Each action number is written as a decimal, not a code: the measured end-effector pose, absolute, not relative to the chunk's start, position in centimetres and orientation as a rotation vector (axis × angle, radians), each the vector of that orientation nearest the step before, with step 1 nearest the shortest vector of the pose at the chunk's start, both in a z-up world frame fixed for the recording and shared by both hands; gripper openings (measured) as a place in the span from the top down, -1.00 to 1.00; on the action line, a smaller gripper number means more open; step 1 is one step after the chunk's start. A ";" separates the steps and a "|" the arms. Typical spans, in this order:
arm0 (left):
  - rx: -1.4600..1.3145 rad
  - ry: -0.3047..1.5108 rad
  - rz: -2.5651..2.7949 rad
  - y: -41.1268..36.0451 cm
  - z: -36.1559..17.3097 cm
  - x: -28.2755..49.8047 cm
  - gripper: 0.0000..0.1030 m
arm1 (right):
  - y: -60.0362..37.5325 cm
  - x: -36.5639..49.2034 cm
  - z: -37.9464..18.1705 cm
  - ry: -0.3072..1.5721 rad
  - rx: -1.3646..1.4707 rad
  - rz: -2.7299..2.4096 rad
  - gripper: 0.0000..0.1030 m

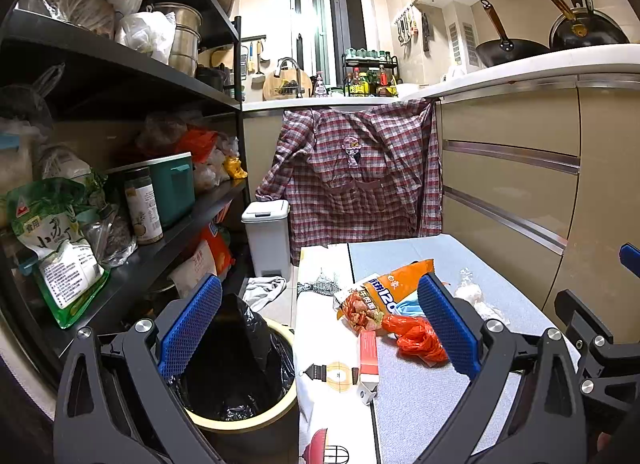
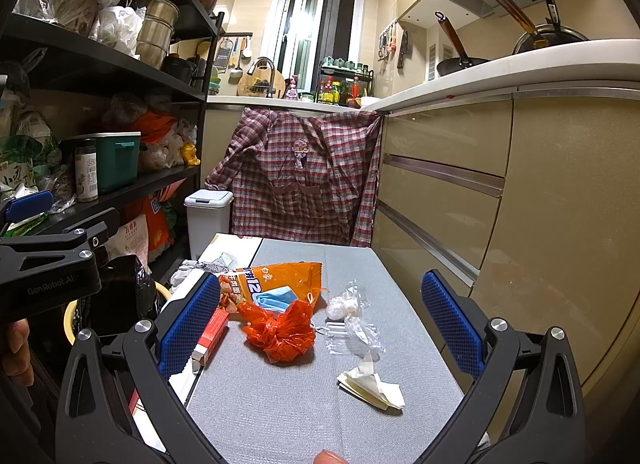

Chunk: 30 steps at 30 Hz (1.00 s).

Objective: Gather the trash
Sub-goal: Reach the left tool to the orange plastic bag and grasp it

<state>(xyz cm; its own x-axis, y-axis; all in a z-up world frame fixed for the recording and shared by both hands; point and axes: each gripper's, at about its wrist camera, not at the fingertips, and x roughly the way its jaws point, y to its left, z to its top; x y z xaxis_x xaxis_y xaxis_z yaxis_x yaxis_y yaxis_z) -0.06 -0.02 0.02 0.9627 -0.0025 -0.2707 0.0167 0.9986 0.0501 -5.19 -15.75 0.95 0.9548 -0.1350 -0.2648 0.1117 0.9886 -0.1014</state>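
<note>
Trash lies on a grey table: an orange snack bag, a blue face mask, a crumpled red plastic bag, a red and white box, clear wrappers and a folded paper scrap. The snack bag, red bag and box also show in the left wrist view. A bin with a black liner stands left of the table. My left gripper is open and empty over the table's left edge. My right gripper is open and empty above the trash.
Black shelves full of food bags line the left side. A white pedal bin and a plaid shirt stand beyond the table. Beige cabinets under a counter run along the right. A printed white cloth covers the table's left strip.
</note>
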 end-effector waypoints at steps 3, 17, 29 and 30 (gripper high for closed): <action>0.053 0.276 -0.010 0.0 0.0 -0.1 -0.85 | -15.8 -5.2 1.0 0.275 -0.084 -0.126 -0.92; -0.025 0.319 -0.030 2.6 0.7 1.1 -0.85 | -20.0 -4.6 2.5 0.269 -0.049 -0.234 -0.92; -0.059 0.405 -0.032 2.2 -0.5 5.9 -0.85 | -24.4 1.9 -2.8 0.470 0.006 -0.266 -0.92; -0.063 0.404 -0.032 2.0 -0.6 6.0 -0.85 | -24.4 2.6 -4.0 0.497 0.000 -0.272 -0.91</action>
<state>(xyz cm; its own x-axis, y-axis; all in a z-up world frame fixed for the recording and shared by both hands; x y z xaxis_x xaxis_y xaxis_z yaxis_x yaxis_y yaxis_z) 6.04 1.98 -0.56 0.9190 -0.0442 -0.3918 0.0190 0.9975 -0.0678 2.57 -24.38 -4.00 0.8437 -0.2577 -0.4709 0.2578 0.9640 -0.0656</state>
